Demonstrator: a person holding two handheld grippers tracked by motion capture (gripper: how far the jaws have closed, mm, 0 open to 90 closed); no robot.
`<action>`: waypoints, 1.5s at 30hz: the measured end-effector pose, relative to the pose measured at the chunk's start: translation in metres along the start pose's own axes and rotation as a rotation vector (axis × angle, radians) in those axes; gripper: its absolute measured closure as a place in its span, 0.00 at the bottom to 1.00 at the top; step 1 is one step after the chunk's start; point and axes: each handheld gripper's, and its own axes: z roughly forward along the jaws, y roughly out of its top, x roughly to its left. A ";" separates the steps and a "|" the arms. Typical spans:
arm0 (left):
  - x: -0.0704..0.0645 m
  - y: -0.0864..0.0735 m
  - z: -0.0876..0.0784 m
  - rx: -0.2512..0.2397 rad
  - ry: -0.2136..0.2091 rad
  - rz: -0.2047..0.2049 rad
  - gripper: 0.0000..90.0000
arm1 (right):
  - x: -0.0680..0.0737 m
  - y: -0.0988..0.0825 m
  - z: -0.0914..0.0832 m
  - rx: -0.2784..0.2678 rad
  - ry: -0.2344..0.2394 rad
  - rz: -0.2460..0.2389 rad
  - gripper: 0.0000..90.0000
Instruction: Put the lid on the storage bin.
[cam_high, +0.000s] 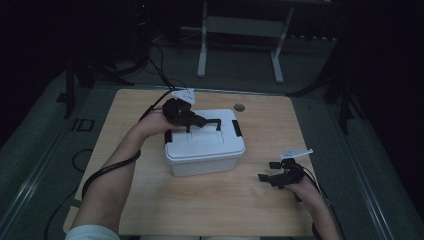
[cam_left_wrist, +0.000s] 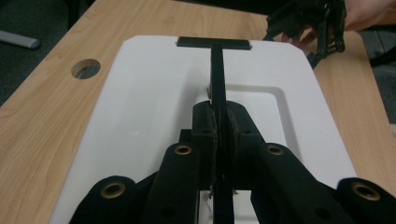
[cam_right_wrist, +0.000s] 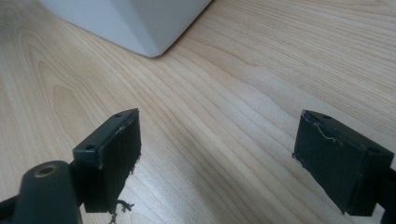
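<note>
The left gripper (cam_left_wrist: 219, 135) has its jaws clamped flat on the thin black handle (cam_left_wrist: 217, 70) of the white storage box (cam_high: 204, 142), gripping the bar where it stands up from the recessed lid (cam_left_wrist: 140, 107), which probably gives a centred hold for lifting or steadying the box. The right gripper (cam_right_wrist: 217, 154) rests with jaws spread wide and nothing between them, low over the wooden table (cam_right_wrist: 243, 74) just off a box corner, likely waiting its turn. The box sits mid-table, near a round cable hole (cam_high: 240, 107).
</note>
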 end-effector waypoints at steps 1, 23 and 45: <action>0.000 -0.001 -0.001 -0.004 0.000 -0.004 0.92 | 0.000 0.000 0.000 -0.002 0.000 0.002 0.16; 0.004 -0.021 -0.025 -0.012 0.182 -0.106 0.18 | 0.004 0.005 -0.003 -0.008 -0.008 -0.007 0.16; -0.034 -0.089 -0.063 -0.164 0.232 -0.131 0.15 | 0.003 -0.002 -0.004 -0.018 -0.019 0.001 0.16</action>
